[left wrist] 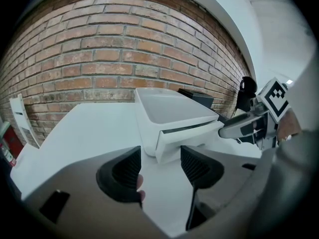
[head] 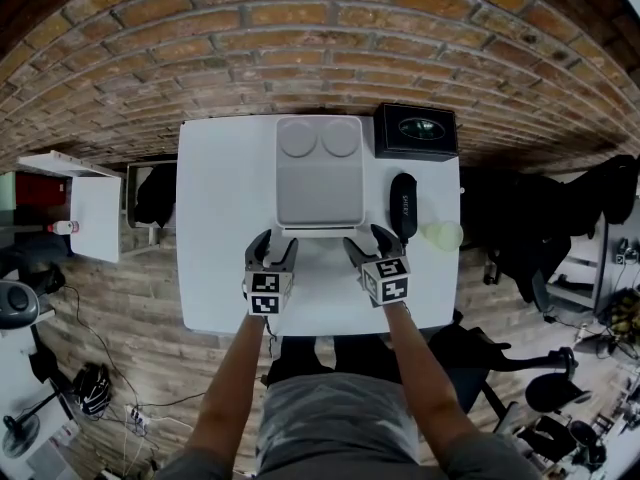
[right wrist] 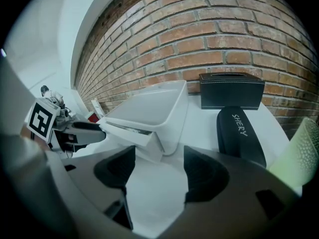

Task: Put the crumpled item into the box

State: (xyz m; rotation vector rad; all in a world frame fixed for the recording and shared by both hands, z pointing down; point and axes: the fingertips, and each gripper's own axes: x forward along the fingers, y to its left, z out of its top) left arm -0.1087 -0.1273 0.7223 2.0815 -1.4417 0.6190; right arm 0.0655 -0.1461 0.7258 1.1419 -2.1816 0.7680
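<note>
The crumpled item [head: 441,234] is a pale green wad at the table's right edge; the right gripper view shows it at far right [right wrist: 301,153]. The box [head: 320,173] is a shallow white tub in the middle of the table, with a front flap slightly ajar [left wrist: 187,130] [right wrist: 130,130]. My left gripper [head: 277,245] [left wrist: 160,163] stands open just before the box's near left corner, nothing between its jaws. My right gripper [head: 367,240] [right wrist: 159,168] is open and bare at the near right corner, apart from the wad.
A black glasses case [head: 402,205] [right wrist: 239,133] lies between the box and the wad. A black tissue box [head: 415,130] [right wrist: 232,90] stands at the table's far right corner against the brick wall. Two round lids [head: 318,139] sit at the box's far end.
</note>
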